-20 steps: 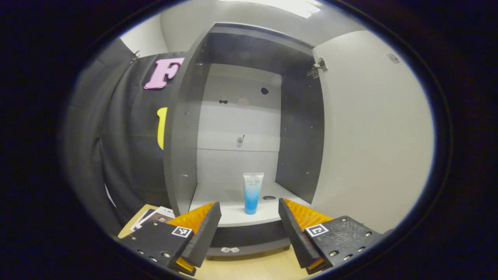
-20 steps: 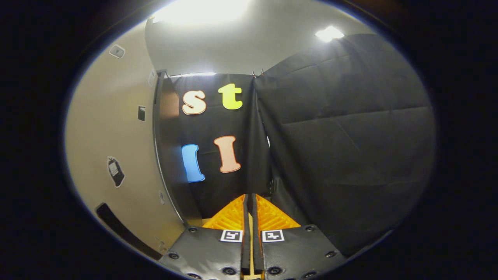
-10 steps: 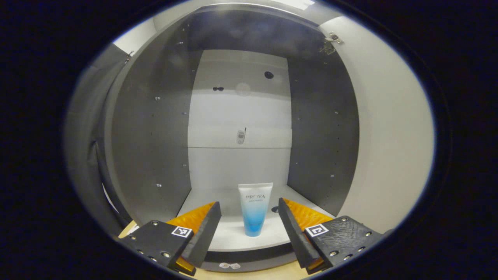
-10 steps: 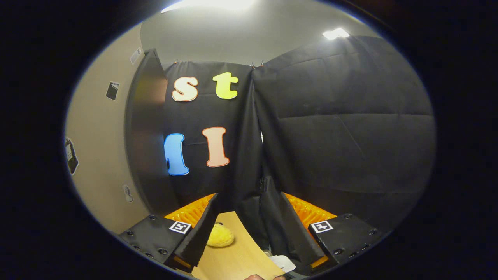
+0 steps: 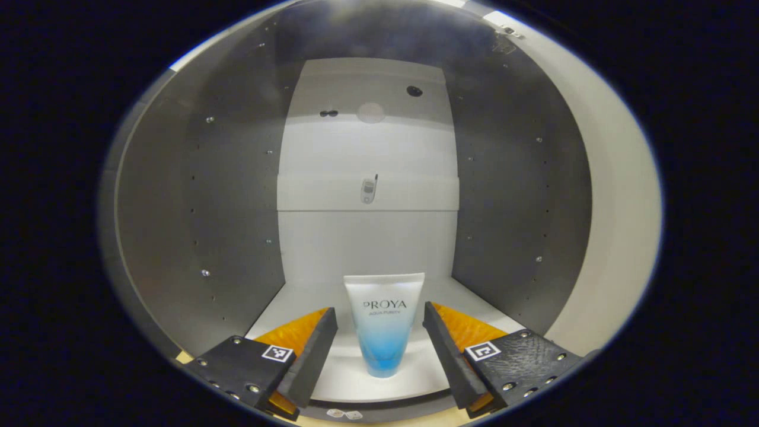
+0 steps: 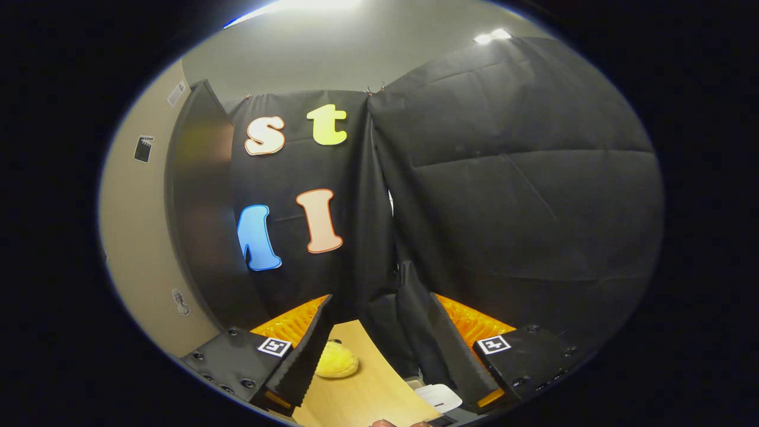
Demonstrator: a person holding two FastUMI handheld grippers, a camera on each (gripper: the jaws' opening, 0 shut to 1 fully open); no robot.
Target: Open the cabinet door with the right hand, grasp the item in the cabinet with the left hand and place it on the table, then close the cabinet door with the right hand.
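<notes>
1. In the left gripper view, the left tongs (image 5: 379,347) are spread wide inside the open cabinet (image 5: 201,196), holding nothing.
2. A tube (image 5: 383,323), white above and blue below, stands upright on its cap on the cabinet's white floor, between the two fingers (image 5: 308,356) with a gap on each side.
3. The door (image 5: 616,219) stands open at the right of that view.
4. In the right gripper view, the right tongs (image 6: 379,350) are also wide open and empty, above the desk (image 6: 367,391) and facing the black cloth.
5. A yellow soft object (image 6: 337,362) lies on the desk just beside the left finger; a white card (image 6: 437,396) lies nearer the right finger.
</notes>
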